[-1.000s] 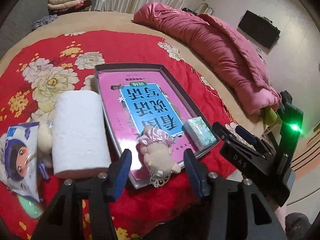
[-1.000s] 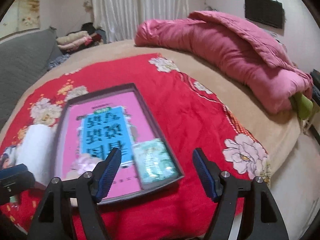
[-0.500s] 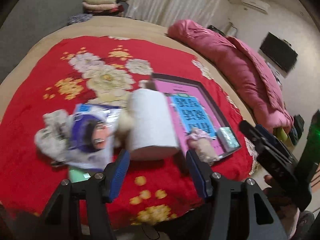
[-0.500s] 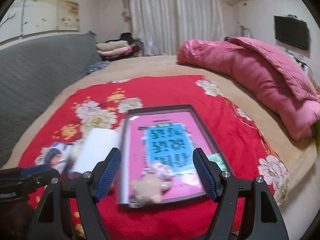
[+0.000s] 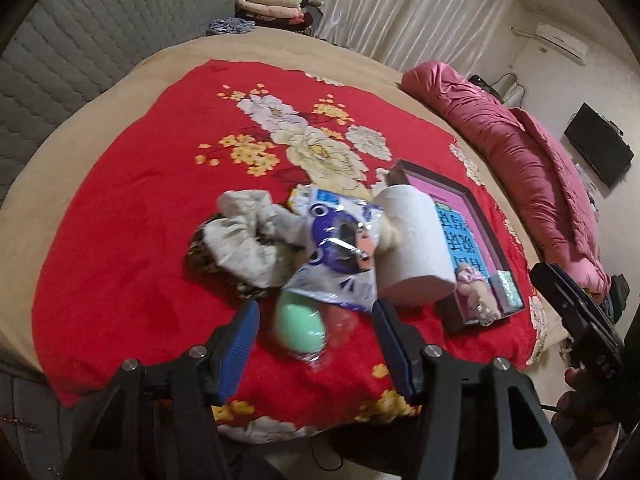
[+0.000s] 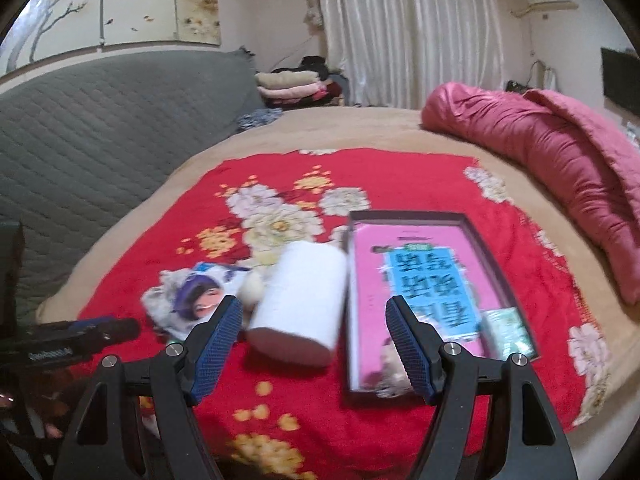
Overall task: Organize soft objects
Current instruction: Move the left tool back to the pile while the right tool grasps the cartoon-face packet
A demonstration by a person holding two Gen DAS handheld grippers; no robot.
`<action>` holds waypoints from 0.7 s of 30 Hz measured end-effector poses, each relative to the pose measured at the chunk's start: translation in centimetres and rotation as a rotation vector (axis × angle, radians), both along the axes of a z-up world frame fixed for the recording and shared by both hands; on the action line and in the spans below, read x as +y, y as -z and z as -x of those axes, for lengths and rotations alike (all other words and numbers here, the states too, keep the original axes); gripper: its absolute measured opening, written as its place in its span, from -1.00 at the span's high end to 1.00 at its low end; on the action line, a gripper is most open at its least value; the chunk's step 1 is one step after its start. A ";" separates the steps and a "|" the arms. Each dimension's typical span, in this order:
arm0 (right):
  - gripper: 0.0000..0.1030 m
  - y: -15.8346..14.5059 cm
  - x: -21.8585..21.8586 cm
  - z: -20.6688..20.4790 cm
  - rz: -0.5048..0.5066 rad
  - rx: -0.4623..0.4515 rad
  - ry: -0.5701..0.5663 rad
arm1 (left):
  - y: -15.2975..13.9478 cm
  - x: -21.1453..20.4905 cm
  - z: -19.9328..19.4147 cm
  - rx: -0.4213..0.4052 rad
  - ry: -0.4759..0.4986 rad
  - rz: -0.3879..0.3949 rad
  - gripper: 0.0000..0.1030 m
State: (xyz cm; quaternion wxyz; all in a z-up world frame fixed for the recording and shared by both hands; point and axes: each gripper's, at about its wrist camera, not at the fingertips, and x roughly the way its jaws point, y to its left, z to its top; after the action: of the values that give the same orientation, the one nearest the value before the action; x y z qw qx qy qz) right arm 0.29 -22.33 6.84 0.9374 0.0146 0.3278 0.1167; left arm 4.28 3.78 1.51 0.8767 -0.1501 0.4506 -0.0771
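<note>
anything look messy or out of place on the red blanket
Yes. The crumpled cloth, shiny packet and paper roll lie heaped beside the tray; only the small plush and tissue pack are inside.

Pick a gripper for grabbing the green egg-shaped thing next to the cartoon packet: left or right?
Left, probably. The left gripper is open with the green egg right between its fingers. The right gripper, also open, faces the paper roll instead.
</note>
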 end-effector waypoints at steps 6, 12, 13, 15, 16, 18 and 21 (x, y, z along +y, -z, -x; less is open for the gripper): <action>-0.47 0.7 2.4 0.2 -0.014 0.053 -0.076 | 1.3 0.7 0.8 0.030 0.005 -0.006 -0.13; -0.47 2.0 3.3 -0.1 -0.073 0.142 -0.120 | 3.4 0.6 0.8 0.086 0.019 0.013 -0.13; -0.47 2.2 3.5 -0.2 -0.073 0.152 -0.127 | 3.8 0.5 0.8 0.095 0.021 0.019 -0.13; -0.47 2.7 3.7 -0.2 -0.078 0.174 -0.138 | 4.6 0.3 0.7 0.115 0.021 0.025 -0.13; -0.47 2.8 3.7 -0.4 -0.077 0.179 -0.140 | 4.9 0.3 0.6 0.121 0.023 0.030 -0.13; -0.47 3.2 4.0 -0.4 -0.074 0.187 -0.148 | 5.5 0.2 0.5 0.135 0.018 0.034 -0.13; -0.47 3.6 4.2 -0.6 -0.075 0.203 -0.157 | 6.1 0.0 0.0 0.142 0.016 0.040 -0.13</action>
State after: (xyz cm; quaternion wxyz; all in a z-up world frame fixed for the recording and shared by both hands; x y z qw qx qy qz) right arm 0.84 -18.13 3.22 0.8862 0.0358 0.4165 0.1999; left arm 4.26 3.75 -4.64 0.8385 -0.1692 0.5114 -0.0823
